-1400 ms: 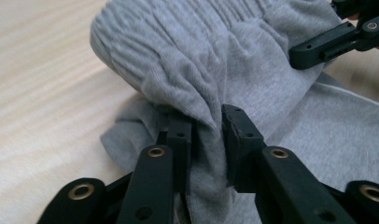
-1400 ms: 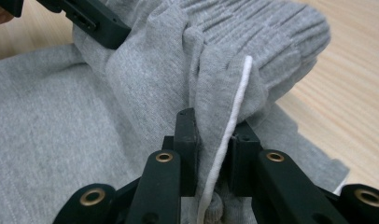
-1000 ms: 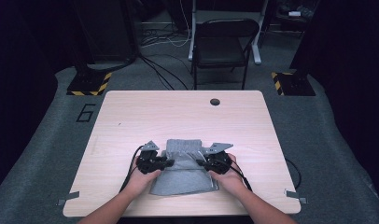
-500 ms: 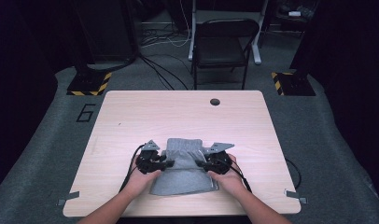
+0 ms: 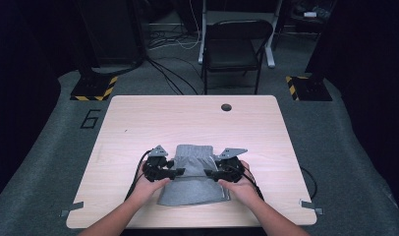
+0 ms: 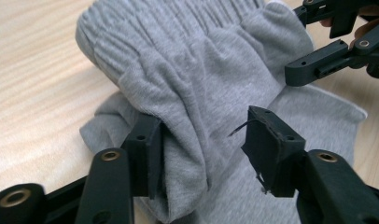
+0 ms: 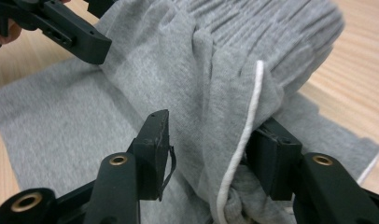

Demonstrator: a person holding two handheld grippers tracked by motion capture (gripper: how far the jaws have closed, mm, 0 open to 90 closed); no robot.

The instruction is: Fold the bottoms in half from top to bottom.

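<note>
While both tongs have just been opening, fabric loose between them, the grey garment [image 5: 193,173] lies lengthwise, waistband away.

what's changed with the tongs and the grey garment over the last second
Both the left tongs and the right tongs have just been opening, loosening their grip on the folded grey garment, which still lies between the jaws. Hands, garment and table kept their places.

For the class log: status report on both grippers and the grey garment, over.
Left gripper and right gripper: jaws just been opening, fabric between them, unclamped. Grey garment folded on table. Nothing in the way.
</note>
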